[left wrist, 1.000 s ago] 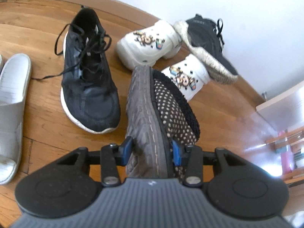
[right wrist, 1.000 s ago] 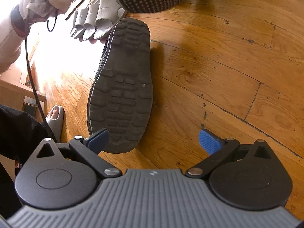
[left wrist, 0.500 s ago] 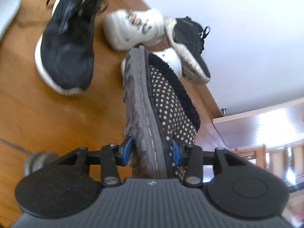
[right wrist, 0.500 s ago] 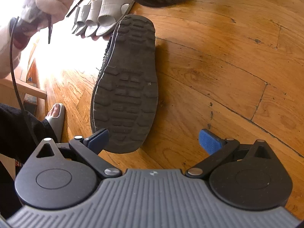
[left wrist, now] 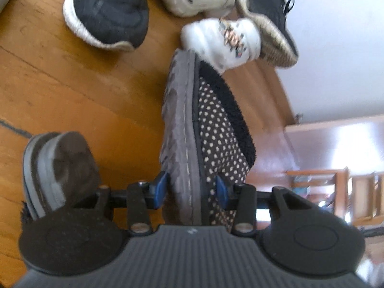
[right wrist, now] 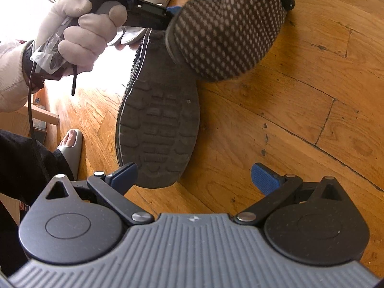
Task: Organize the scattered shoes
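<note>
Here the left gripper (left wrist: 189,189) jaws clamp the polka-dot slipper (left wrist: 216,129) above its overturned mate (right wrist: 158,129) on the wooden floor (right wrist: 276,120); the right gripper (right wrist: 194,176) jaws stand spread, empty, beside that mate.

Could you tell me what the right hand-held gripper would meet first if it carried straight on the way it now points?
Probably the upturned slipper lying sole-up on the wood floor: its end sits just ahead of the open right hand-held gripper, towards its left finger. Depth is uncertain.
</note>
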`<act>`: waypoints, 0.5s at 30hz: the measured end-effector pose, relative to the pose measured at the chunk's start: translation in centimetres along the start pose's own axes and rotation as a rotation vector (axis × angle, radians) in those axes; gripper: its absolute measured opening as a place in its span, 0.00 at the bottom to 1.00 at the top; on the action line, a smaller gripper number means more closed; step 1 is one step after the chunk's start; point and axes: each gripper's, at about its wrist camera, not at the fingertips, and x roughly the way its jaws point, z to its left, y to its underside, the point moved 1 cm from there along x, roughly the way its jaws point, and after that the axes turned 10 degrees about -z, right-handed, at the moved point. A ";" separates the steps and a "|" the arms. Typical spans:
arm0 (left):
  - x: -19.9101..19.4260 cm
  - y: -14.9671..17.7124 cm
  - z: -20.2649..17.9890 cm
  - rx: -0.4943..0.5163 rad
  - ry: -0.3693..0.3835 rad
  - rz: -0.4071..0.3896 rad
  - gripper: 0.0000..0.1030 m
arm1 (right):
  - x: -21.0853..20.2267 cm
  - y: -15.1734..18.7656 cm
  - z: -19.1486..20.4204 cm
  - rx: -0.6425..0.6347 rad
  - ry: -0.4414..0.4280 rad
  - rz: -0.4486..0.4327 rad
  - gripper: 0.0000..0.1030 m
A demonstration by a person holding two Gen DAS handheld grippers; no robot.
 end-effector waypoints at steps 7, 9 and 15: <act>-0.1 0.0 -0.6 0.040 -0.037 0.019 0.42 | -0.2 0.3 -0.1 0.008 0.001 -0.001 0.99; -0.5 -0.4 -1.2 0.077 -0.061 0.024 0.43 | -0.2 0.3 -0.1 0.015 0.002 0.000 0.99; -2.5 -1.3 -0.9 0.135 -0.110 0.051 0.46 | -0.2 0.2 0.0 0.011 -0.005 -0.003 0.99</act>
